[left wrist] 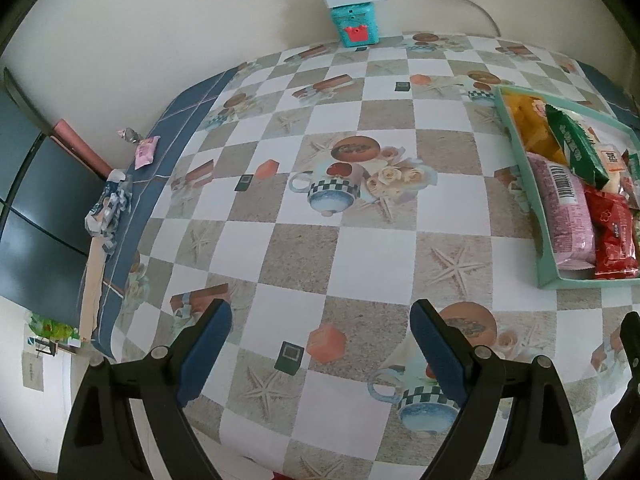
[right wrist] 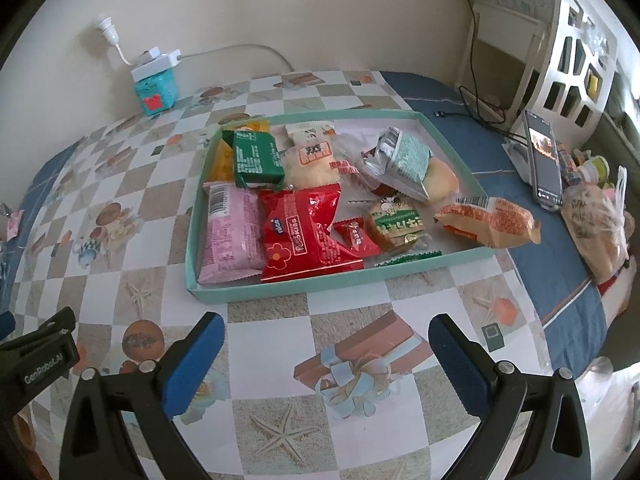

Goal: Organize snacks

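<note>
A shallow teal tray [right wrist: 320, 286] on the checked tablecloth holds several snack packets: a pink one [right wrist: 230, 232], a red one [right wrist: 304, 232], a green one [right wrist: 256, 160] and a silver-green one [right wrist: 404, 160]. An orange packet [right wrist: 488, 220] lies across the tray's right rim. The tray also shows at the right of the left wrist view [left wrist: 520, 148]. My right gripper [right wrist: 324, 328] is open and empty, just in front of the tray. My left gripper [left wrist: 320, 316] is open and empty over bare tablecloth, left of the tray.
A teal box [left wrist: 354, 26] under a white power strip stands at the back wall. A phone on a stand [right wrist: 542, 160], cables and a bagged snack [right wrist: 596, 224] sit to the right of the tray. A small pink wrapper [left wrist: 145, 152] and crumpled paper lie at the table's left edge.
</note>
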### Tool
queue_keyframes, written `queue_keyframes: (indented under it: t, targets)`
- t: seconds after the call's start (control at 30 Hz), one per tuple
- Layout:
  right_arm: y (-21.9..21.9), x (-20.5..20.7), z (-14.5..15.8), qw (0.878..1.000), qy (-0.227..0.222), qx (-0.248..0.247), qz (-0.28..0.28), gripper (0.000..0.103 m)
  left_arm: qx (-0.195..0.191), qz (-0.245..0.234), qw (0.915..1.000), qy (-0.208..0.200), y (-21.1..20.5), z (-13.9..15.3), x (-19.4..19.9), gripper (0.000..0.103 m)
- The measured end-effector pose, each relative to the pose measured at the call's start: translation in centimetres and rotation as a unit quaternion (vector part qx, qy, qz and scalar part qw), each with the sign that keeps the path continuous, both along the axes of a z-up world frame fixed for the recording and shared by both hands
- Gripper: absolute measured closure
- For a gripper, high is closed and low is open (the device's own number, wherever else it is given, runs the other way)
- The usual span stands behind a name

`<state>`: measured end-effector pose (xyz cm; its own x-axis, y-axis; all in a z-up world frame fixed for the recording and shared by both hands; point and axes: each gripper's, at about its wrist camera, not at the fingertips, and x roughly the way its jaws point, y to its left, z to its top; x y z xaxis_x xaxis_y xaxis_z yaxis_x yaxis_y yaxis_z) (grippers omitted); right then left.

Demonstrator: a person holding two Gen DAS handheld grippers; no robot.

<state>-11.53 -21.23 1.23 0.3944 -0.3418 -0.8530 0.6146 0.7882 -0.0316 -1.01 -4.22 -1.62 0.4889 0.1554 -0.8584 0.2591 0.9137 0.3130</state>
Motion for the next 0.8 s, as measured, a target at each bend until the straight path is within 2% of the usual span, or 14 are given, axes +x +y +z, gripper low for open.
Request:
queue_keyframes:
  t: [0.43,0.8]
  targets:
    - [0.2,-0.4,0.6,1.000,-0.012,-0.008,-0.003,0.000,-0.019,0.002,0.9997,-0.017,0.6,0.8,-0.4,0.012]
    - [0.3,-0.7,1.2,1.000,-0.023,-0.011,-0.005,0.000,-0.043,-0.021,0.9977,-0.048,0.3,2.2,-1.3,0.012]
